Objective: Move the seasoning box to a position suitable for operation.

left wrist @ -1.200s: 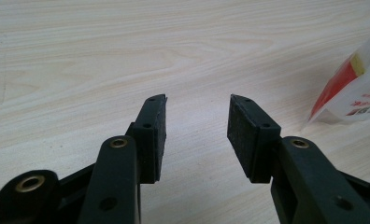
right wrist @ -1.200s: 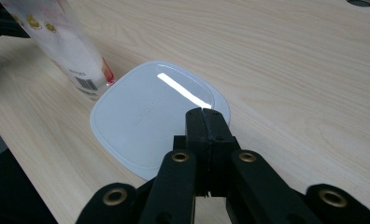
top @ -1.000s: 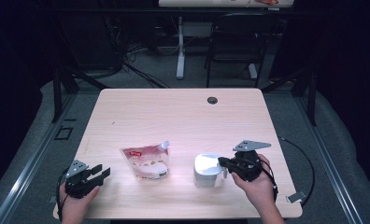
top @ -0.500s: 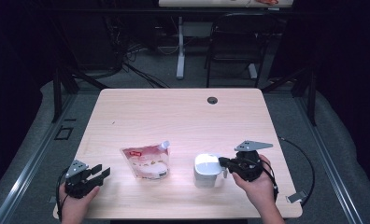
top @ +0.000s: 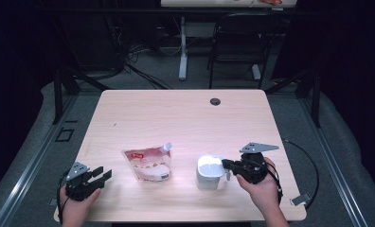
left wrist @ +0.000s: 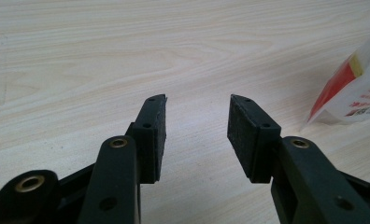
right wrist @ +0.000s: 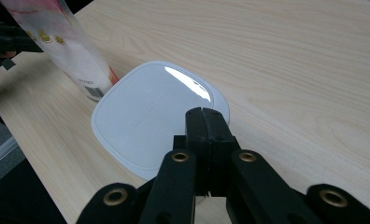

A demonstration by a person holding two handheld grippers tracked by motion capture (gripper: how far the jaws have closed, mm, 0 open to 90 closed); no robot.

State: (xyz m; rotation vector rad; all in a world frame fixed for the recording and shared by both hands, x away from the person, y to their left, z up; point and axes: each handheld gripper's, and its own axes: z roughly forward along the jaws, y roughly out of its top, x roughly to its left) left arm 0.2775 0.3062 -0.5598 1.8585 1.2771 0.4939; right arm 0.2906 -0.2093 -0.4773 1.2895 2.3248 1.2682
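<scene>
**Closed jaws set on a white lidded container near the front edge**

At the front right of the worktop (top: 185, 113), the right gripper (top: 226, 165) is seen with its jaws clenched together, nothing being pinched between them; in the right gripper view the closed tips are laid over the near edge of the white container (top: 210, 172) and its glossy lid (right wrist: 150, 116). This posture is judged to suit pressing or steadying the lid rather than lifting it (whether the tips actually bear down on the lid cannot be told). The container is placed close to the front edge, right of centre, presumably so that it is within easy reach.

At the front left corner, the left gripper (top: 102, 173) is held with its jaws released and parted, nothing but bare wood being found between them. It is judged to be kept waiting, pointed toward the pouch.

Just left of the container, apart from it, a red-and-white spouted pouch (top: 149, 162) is laid flat, its cap turned toward the far edge.

Farther back, the pale wood-grain surface is left bare, save for a dark cable hole (top: 215, 101) near the far edge. Beyond it, a grey floor, trailing cables, a chair (top: 237, 47) and a white desk leg are made out in a dim room.
</scene>
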